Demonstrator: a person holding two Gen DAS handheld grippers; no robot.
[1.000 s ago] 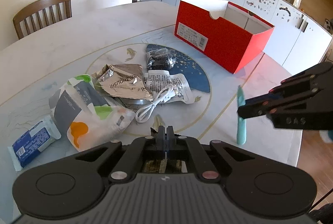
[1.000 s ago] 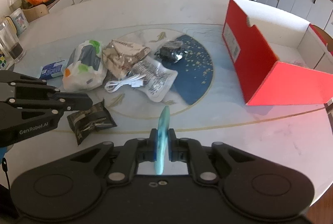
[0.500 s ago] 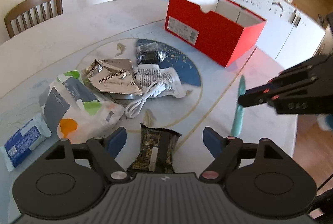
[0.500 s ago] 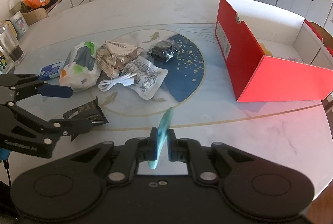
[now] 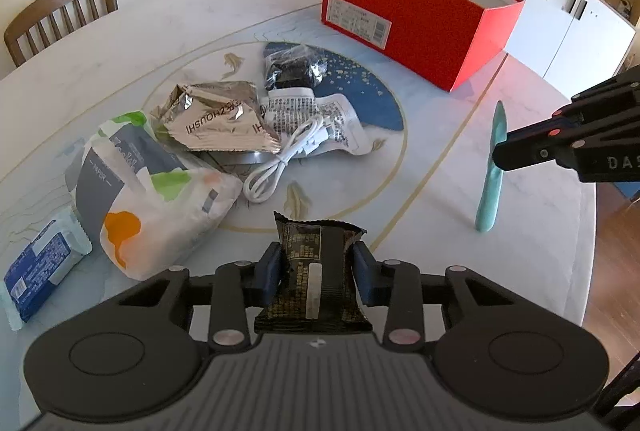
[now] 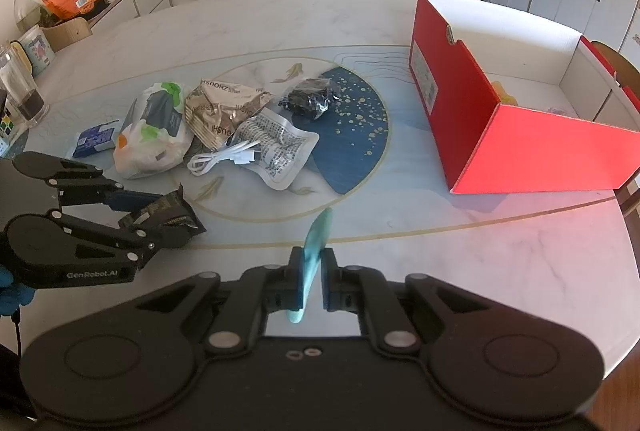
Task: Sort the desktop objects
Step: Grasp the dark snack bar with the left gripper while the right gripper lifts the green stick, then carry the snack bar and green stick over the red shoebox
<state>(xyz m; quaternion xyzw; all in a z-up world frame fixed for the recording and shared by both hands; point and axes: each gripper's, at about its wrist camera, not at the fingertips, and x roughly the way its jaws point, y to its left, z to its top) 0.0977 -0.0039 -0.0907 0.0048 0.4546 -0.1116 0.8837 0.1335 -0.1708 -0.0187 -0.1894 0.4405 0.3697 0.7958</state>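
Now both grippers hold something, and the red box waits far across the table.

The left gripper (image 5: 316,267) has just been closing, and its blue pads (image 5: 269,268) now squeeze the dark snack packet (image 5: 314,279) from both sides. The packet's long side points away from the hand, toward the pile of bags. The right gripper (image 6: 311,281) is clamped tight on the thin teal stick (image 6: 316,251), which also points forward. The red box (image 6: 520,135) sits open on the right side of the table (image 6: 460,263). I think the right hand is nearer to it, so the stick has the shorter trip.
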